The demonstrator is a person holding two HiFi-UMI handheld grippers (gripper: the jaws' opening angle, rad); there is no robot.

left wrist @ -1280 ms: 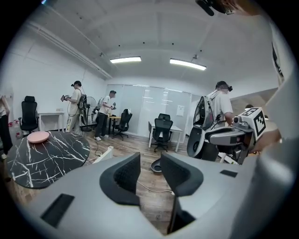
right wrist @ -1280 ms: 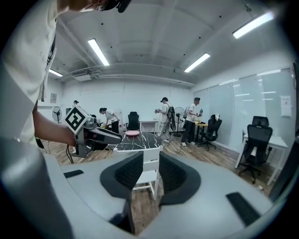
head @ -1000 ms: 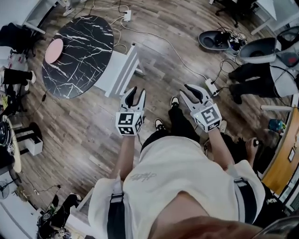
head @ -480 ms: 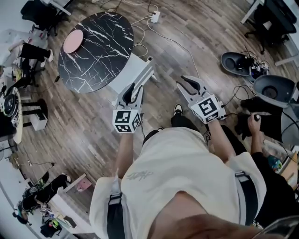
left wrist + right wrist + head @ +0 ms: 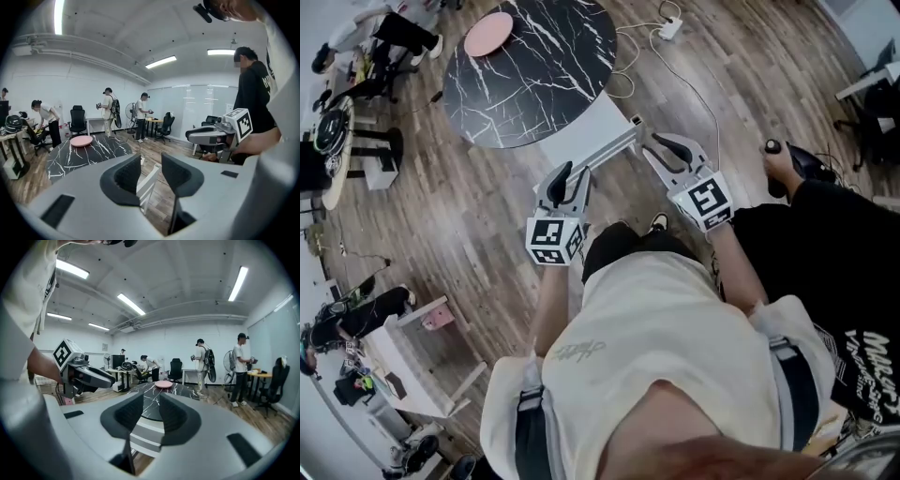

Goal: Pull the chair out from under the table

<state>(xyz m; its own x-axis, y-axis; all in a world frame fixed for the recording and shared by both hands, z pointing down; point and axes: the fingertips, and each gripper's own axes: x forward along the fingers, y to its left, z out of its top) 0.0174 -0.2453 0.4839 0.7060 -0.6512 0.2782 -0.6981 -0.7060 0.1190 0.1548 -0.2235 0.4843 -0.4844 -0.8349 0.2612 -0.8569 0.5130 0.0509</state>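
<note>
Against the near edge of the round black marbled surface [image 5: 534, 75]: one white chair [image 5: 598, 152], seat tucked under the surface, slatted back turned outward toward the person. It stands on the wood floor [image 5: 478, 234].

At the far side of the surface: one pink plate [image 5: 489, 33].

Out from the surface, just past the chair back: left gripper [image 5: 572, 178], fingers apart, nothing held, the chair visible through the gap and not touched. Same side of the surface, level with the top rail: right gripper [image 5: 670, 150], fingers apart, clamped on nothing. Whether it touches the rail cannot be told.

Handling, as judged:
- The chair looks stiff and fairly light.
- The smooth painted finish may slip in a loose hold.
- The legs should slide over the floor.

Best hold, as judged: the top rail of the back, one gripper toward each end. A level pull straight away from the surface should keep the chair from tipping or twisting.
</note>
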